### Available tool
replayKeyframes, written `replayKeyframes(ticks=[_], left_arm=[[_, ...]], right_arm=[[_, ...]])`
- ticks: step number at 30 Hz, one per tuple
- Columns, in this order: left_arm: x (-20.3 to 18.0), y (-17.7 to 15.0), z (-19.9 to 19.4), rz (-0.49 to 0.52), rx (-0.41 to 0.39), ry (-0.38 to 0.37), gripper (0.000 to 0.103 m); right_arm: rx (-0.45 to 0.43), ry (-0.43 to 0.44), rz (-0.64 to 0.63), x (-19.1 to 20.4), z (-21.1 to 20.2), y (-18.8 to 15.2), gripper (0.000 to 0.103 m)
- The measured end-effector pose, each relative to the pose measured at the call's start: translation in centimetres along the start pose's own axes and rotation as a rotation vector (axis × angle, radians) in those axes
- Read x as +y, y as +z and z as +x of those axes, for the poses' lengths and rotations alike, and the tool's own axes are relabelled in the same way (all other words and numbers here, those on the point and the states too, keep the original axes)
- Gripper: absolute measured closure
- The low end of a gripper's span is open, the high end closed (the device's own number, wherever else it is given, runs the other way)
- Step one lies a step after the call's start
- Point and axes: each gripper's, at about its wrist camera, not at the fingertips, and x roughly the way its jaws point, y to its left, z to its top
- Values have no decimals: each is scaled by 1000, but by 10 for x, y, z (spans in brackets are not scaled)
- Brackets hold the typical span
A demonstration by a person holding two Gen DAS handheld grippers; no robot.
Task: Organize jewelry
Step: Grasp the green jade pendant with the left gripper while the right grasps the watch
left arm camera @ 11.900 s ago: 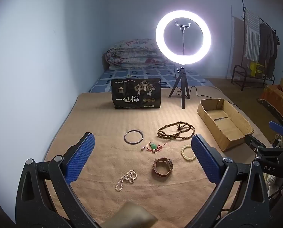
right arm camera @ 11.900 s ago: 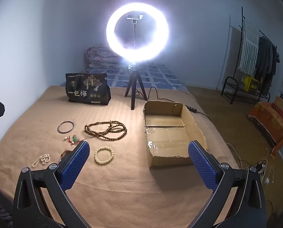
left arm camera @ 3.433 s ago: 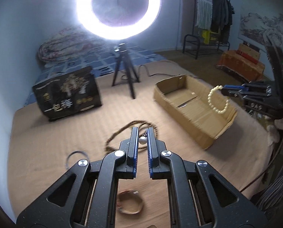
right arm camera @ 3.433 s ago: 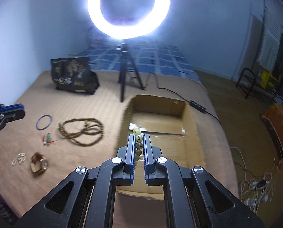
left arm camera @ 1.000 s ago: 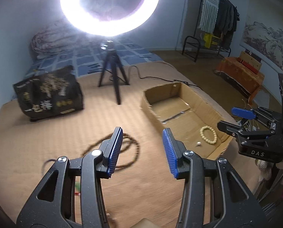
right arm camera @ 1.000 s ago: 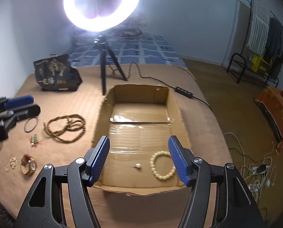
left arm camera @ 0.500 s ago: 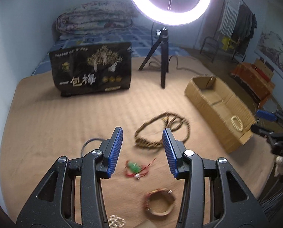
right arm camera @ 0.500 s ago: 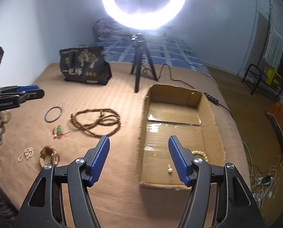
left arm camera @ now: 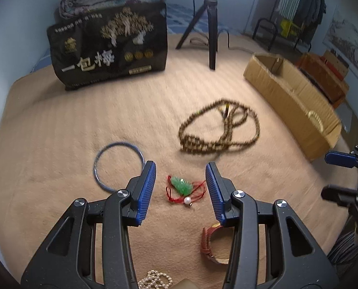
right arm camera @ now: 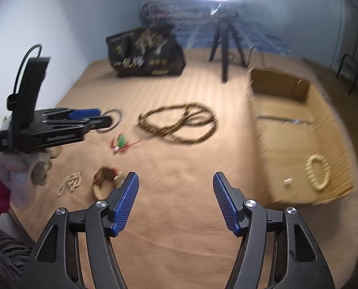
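left wrist view: my left gripper hangs spread wide over a green pendant lying on the tan blanket, between the blue pads. it looks light, hard and probably slippery, on a limp red cord. its long axis runs diagonally, upper left to lower right; i judge pinching across its middle best. my right gripper is also spread, empty.
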Motion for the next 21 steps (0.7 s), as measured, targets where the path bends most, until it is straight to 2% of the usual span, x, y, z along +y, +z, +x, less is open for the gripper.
replayKeyframes(ticks=[6, 16, 17, 18, 21], left_arm=[[-2, -9, 18, 44, 44, 13, 59], [-3, -15, 35, 76, 73, -3, 60], [-3, -15, 37, 77, 75, -6, 62], [-3, -15, 39, 79, 79, -8, 65], [-6, -15, 44, 95, 84, -11, 65]], right_arm=[[58, 36, -25, 21, 25, -12, 40], [130, 111, -76, 53, 57, -18, 40], [134, 113, -79, 55, 59, -18, 42], [136, 113, -80, 56, 60, -18, 48], [155, 123, -76, 59, 64, -19, 57]])
